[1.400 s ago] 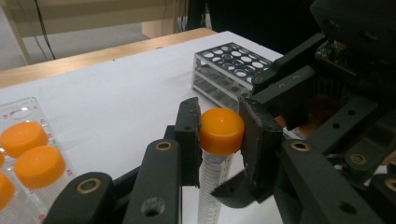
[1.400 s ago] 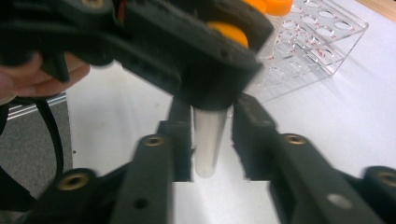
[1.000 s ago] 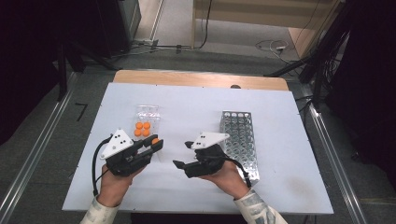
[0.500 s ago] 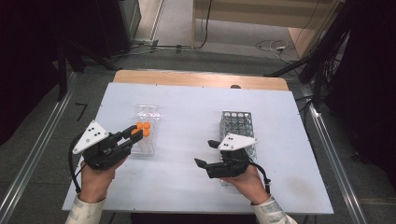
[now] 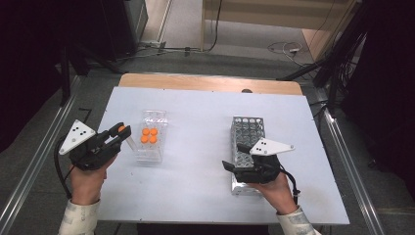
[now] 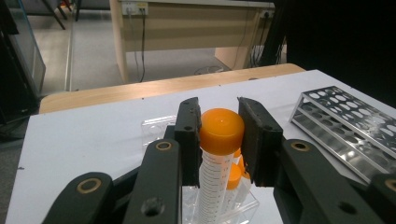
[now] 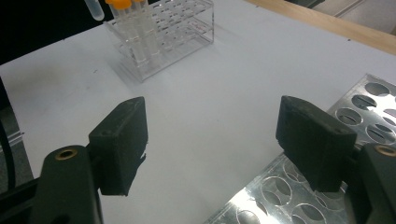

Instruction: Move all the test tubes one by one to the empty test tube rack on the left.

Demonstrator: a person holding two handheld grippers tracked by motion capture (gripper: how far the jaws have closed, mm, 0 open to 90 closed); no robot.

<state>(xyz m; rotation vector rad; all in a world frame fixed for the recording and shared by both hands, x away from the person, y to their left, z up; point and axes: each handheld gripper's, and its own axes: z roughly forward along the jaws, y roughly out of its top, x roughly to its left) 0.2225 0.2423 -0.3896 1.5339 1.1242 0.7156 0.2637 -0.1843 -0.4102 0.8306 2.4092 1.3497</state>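
My left gripper is shut on a clear graduated tube with an orange cap, just left of the clear plastic rack. In the left gripper view the two pads clamp the tube just under its cap, at the left gripper's tips. Several more orange-capped tubes stand in that rack. My right gripper hovers open over the left edge of the metal rack, with nothing between its pads. The right gripper faces the clear rack across the table.
The white table top has a wooden strip along its far edge. Metal rails run down both sides of the table. The metal rack has rows of round holes. The held tube's tip hangs beside the racked tubes.
Both hands have moved apart from the table's middle: the left gripper went left with the tube, to beside the clear rack, and the right gripper went right, over the metal rack.
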